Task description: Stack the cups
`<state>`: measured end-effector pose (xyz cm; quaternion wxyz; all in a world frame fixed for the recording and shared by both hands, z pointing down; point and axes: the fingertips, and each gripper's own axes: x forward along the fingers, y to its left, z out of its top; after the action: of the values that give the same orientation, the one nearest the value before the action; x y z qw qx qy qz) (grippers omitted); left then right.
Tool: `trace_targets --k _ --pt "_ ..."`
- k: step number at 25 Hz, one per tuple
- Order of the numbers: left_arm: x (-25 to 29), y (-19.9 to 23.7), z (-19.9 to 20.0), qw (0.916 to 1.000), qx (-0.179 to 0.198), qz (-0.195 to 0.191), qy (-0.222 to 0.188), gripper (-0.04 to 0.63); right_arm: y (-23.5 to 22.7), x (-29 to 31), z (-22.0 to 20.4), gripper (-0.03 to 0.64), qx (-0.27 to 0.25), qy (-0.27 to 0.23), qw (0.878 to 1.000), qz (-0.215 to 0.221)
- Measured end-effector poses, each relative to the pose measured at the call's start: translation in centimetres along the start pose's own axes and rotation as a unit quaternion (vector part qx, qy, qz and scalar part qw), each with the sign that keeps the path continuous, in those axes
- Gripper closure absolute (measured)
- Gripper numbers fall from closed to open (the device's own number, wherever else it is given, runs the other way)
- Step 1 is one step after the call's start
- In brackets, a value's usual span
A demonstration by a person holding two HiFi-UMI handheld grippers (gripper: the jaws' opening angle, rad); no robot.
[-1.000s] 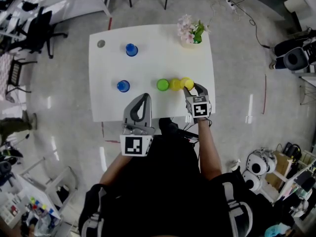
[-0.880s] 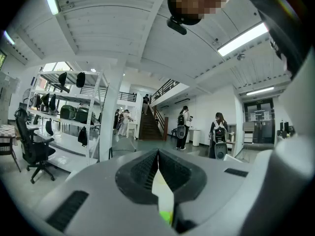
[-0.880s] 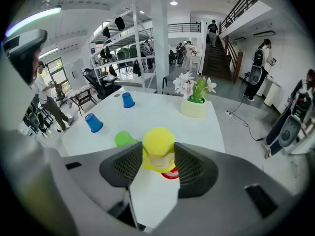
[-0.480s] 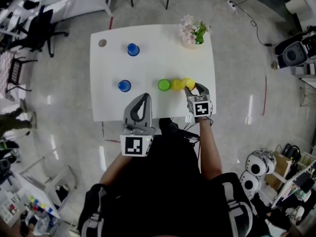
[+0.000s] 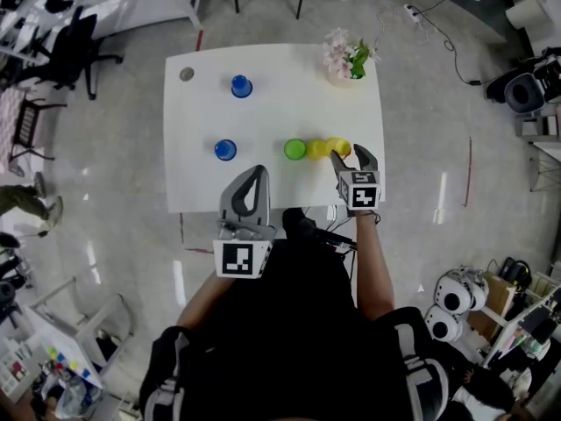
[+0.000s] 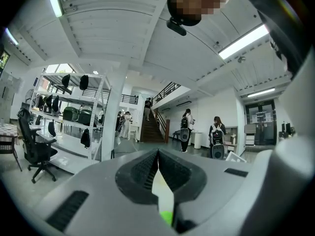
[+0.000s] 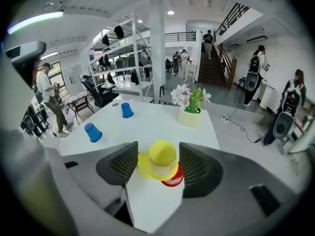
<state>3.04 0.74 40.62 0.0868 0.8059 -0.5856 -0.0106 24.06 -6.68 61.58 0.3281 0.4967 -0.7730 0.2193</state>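
Note:
An upturned yellow cup (image 7: pixel 162 159) sits on a red cup (image 7: pixel 173 178) near the table's front right edge. My right gripper (image 7: pixel 157 163) stands around this stack; its jaws have just been opening, and there is a gap at each pad. In the head view the right gripper (image 5: pixel 353 154) is just right of that yellow cup (image 5: pixel 340 146). A second yellow cup (image 5: pixel 319 148) and a green cup (image 5: pixel 294 149) line up to its left. Two blue cups (image 5: pixel 225 150) (image 5: pixel 241 86) stand farther left. My left gripper (image 5: pixel 257 174) is shut and empty at the front edge.
A pot of flowers (image 5: pixel 346 60) stands at the white table's (image 5: pixel 272 112) far right corner, and a small grey disc (image 5: pixel 187 74) lies at the far left corner. Office chairs and equipment surround the table on the floor. People stand in the background.
The right gripper's jaws have spread apart and no longer press the yellow cup, which stays on the red cup. The left gripper has not moved.

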Motion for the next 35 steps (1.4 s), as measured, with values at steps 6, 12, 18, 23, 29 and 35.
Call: trace_targets --k 6,12,18,23,29,35 --pt "-3.2 2.2 1.3 0.9999 0.001 0.012 -0.012 0.574 3.5 -3.0 3.2 0.344 -0.015 -0.074 0.997 -0.009" --pt "-7.5 5.7 1.7 0.9994 -0.002 0.030 -0.014 0.574 10.6 -3.7 4.4 0.350 -0.033 -0.107 0.993 0.023" --pt "-12.1 10.0 2.1 0.9984 0.002 0.051 -0.022 0.574 18.1 -3.6 4.7 0.351 -0.047 -0.105 0.992 0.056" --pt "-16.3 13.7 2.5 0.9970 -0.006 0.069 -0.034 0.574 24.8 -3.7 5.3 0.352 -0.060 -0.111 0.988 0.084" --pt "-19.5 16.9 2.5 0.9955 -0.015 0.086 -0.038 0.574 30.7 -2.7 5.8 0.353 -0.075 -0.102 0.986 0.112" --pt "-20.1 19.1 2.3 0.9936 -0.018 0.106 -0.036 0.574 34.0 0.4 5.6 0.353 -0.088 -0.071 0.984 0.135"
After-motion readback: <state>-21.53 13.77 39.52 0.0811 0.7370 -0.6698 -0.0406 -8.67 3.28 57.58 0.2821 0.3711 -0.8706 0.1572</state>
